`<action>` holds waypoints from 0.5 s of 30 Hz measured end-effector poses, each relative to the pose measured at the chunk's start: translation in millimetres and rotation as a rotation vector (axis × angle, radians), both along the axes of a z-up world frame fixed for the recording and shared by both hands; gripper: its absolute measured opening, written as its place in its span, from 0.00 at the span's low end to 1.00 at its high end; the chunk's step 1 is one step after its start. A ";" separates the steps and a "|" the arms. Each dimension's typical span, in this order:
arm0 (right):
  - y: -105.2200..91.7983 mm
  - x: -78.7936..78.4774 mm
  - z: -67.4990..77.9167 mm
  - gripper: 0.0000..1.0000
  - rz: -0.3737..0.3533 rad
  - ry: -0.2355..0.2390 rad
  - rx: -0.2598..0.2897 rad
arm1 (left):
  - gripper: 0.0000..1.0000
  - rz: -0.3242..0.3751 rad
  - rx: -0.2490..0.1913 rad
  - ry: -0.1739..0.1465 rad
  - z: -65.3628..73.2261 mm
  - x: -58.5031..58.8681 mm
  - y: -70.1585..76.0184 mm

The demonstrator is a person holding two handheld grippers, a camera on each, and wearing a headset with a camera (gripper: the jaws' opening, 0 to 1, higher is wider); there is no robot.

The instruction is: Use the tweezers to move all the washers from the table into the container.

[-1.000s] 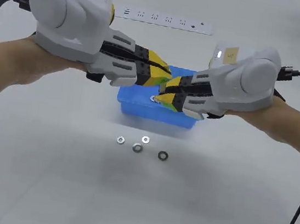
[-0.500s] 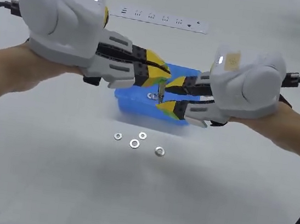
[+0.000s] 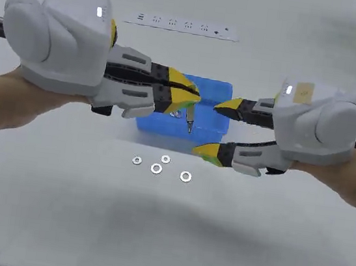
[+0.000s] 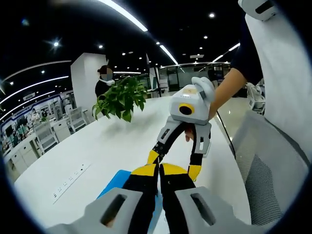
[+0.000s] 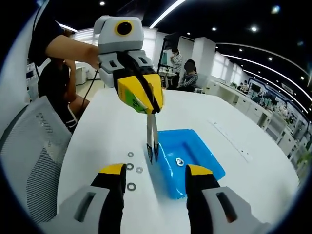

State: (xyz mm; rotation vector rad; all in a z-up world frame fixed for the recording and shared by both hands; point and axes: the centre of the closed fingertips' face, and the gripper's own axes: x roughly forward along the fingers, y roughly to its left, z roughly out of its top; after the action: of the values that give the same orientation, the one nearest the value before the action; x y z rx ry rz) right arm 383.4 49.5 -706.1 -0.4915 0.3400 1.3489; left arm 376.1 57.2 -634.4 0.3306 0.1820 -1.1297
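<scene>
Head view: you hold a gripper in each hand above a white table [image 3: 56,209]. Your left gripper [image 3: 193,95] is clenched on a pair of tweezers [image 3: 190,118], which hang tips-down over the near wall of a blue container [image 3: 213,88] in the middle of the table. Your right gripper [image 3: 215,128] is released, jaws wide apart and empty, facing the left one across the container. One washer [image 3: 176,114] lies inside the container. Four washers [image 3: 156,169] lie in a loose cluster on the table just beside the container's near wall, on the side of the table's near edge. A power strip [image 3: 182,25] lies toward the far edge.

Right gripper view: the tweezers [image 5: 151,141] point straight down with their tips at the container [image 5: 195,151] rim. Whether the tips pinch anything is too small to tell.

The step in hand looks like the return for the next washer. Take them singly, probably starting with the outlying one so the others are not scattered. These thin rings will likely slide on the smooth table, so come down steeply, put one tip through the hole and pinch the band. Lift clear of the wall before you let go. Hold the right gripper out of the path.
</scene>
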 end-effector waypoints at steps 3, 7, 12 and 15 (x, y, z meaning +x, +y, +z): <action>-7.1 -6.9 -4.5 0.61 -0.022 0.023 0.011 | 0.05 -0.013 -0.018 0.015 -4.9 -11.2 -2.7; -14.2 -15.3 -10.5 0.71 -0.051 0.060 0.032 | 0.05 -0.035 -0.008 0.043 -17.4 -26.0 -6.0; -21.6 -20.6 -16.3 0.79 -0.069 0.083 0.037 | 0.05 -0.035 -0.013 0.074 -28.0 -32.2 -7.0; -26.3 -23.6 -16.7 0.87 -0.075 0.089 0.039 | 0.05 -0.037 -0.011 0.083 -32.2 -33.8 -8.8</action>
State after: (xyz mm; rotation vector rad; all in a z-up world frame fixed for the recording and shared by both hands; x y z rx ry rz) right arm 359.8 23.3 -722.8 -0.3829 0.4011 1.3042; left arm 342.3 48.4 -666.6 0.2779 0.2434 -1.1813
